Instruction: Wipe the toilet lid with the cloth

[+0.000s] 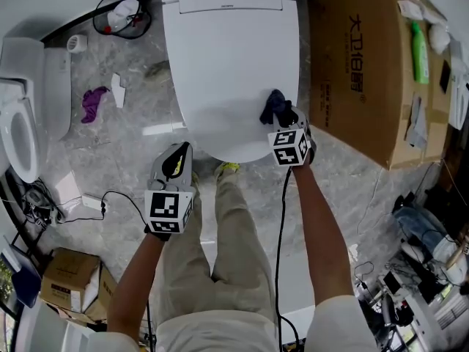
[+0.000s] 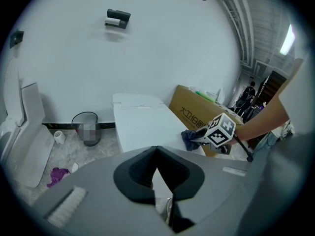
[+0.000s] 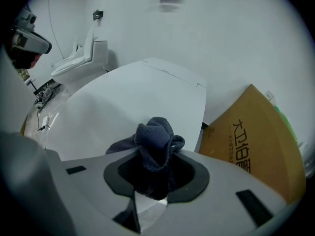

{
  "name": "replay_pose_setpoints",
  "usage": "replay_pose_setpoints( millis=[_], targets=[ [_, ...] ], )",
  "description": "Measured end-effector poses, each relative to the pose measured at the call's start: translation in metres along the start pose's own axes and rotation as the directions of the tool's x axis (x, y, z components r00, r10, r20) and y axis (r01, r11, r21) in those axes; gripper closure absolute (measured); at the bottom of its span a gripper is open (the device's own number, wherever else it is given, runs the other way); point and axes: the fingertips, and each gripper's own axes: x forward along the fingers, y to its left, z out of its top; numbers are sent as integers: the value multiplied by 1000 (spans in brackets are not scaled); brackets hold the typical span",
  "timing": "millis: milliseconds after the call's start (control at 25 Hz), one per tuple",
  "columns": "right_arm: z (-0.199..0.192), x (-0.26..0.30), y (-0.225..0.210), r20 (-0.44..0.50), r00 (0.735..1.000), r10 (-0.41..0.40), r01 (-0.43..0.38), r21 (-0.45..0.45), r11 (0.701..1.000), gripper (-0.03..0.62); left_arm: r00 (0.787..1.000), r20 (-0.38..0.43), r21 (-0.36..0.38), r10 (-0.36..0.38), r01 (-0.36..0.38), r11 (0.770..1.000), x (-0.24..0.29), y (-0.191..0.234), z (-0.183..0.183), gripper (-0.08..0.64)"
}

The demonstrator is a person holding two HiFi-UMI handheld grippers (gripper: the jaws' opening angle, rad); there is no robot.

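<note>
Grips the cloth (image 3: 155, 141) in the right hand-held gripper (image 3: 156, 173), jaws clamped on a thick bunched wad with a good part of it standing out past the tips. Holds it at about 4 o'clock on the toilet lid (image 1: 227, 64) in the head view, close to the front right rim and near the cardboard box (image 1: 366, 72) at 3 o'clock. Probably rests the cloth on the lid, though hard to confirm contact from above. Hangs the left hand-held gripper (image 1: 176, 163) off the lid at 7 o'clock, over the floor, jaws brought together on nothing.

Risks from here, as a judgement:
- May wipe with only the small tip of the wad, since nothing spreads the cloth flat, and so leave narrow streaks and missed bands.
- May scrape the bare jaw tips on the lid if tilted too steeply or pressed too hard.
- May tug the wad loose if drag on the surface beats the clamp.
- May slide off the rim toward 5 o'clock, starting so near the edge.
- May knock the box on a stroke toward 3 o'clock.
</note>
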Motion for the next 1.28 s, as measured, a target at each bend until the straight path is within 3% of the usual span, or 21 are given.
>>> replay_pose_setpoints(
  millis=[600,840,960,1080,1280],
  targets=[
    [-30,-5,-34,-66,996,-56,60,51,997,483,1000,1,-3,6,-6,1000,-5,2,-3,560],
    [-59,-26,-72,-143,984,-101,126,177,976,491,1000,18,-10,5,-5,1000,-8,2,-2,560],
    [-53,-48,-77,-107,989,-101,122,212,970,491,999,29,-31,15,-14,999,-15,10,2,560],
    [-21,-62,-72,-16,997,-81,83,228,970,489,998,49,-40,29,-27,999,-13,20,9,560],
    [45,-63,23,132,989,60,-85,187,979,489,998,27,-45,56,-54,998,-29,50,-10,560]
  ],
)
